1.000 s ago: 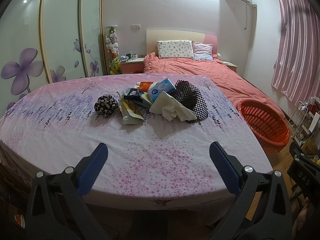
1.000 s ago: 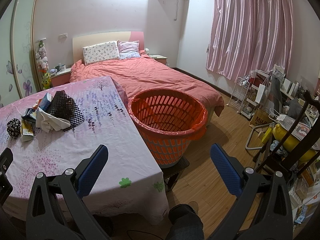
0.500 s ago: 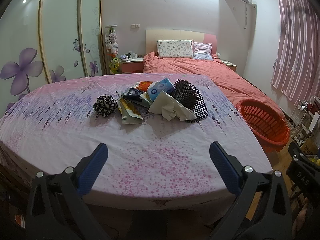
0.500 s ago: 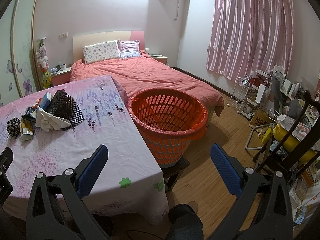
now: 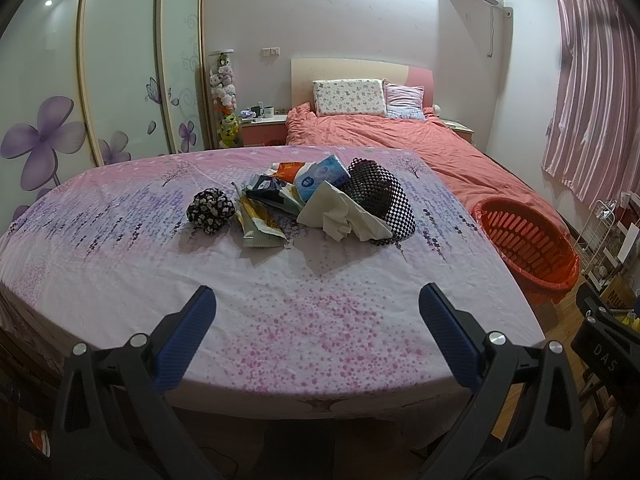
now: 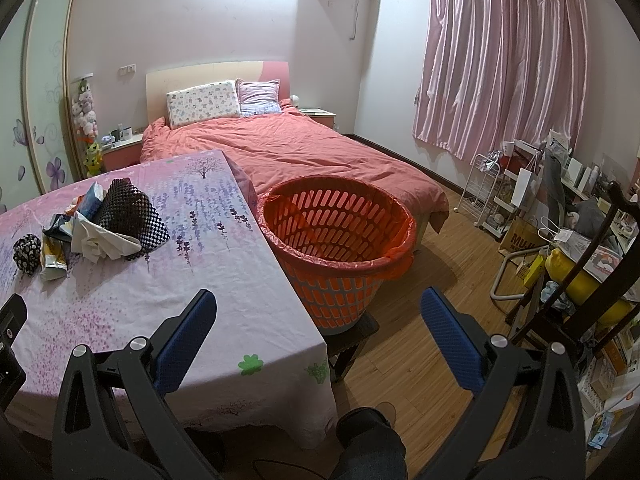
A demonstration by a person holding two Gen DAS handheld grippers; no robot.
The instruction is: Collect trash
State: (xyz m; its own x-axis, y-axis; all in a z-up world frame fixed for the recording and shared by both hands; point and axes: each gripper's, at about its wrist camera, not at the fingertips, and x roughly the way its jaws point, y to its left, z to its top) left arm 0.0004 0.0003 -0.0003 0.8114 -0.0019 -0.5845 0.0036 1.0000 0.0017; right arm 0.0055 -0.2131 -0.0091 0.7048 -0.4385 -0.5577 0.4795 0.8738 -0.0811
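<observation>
From the left wrist view, the left gripper (image 5: 316,308) hangs over the near edge of the table (image 5: 120,272) with its tongs spread wide and nothing between them. The trash pile (image 5: 320,196) lies in the middle of the cloth, well apart from the fingers: a crumpled white paper (image 5: 344,216), a foil snack wrapper (image 5: 260,224), a blue tissue pack (image 5: 320,174), a black-and-white mesh piece (image 5: 380,192) and a dark patterned bundle (image 5: 210,210) to the left. All look light, soft and crushable; the foil is probably slippery, so a raised fold or crumpled ridge seems the best hold. What lies under the heap is hidden. From the right wrist view, the right gripper (image 6: 318,308) is likewise spread and holding nothing, near the table's right corner, facing the orange basket (image 6: 340,276), which stands just beside the table's right edge. Its bottom is out of sight behind its near rim, and the pile sits far left, partly masked by the mesh.
</observation>
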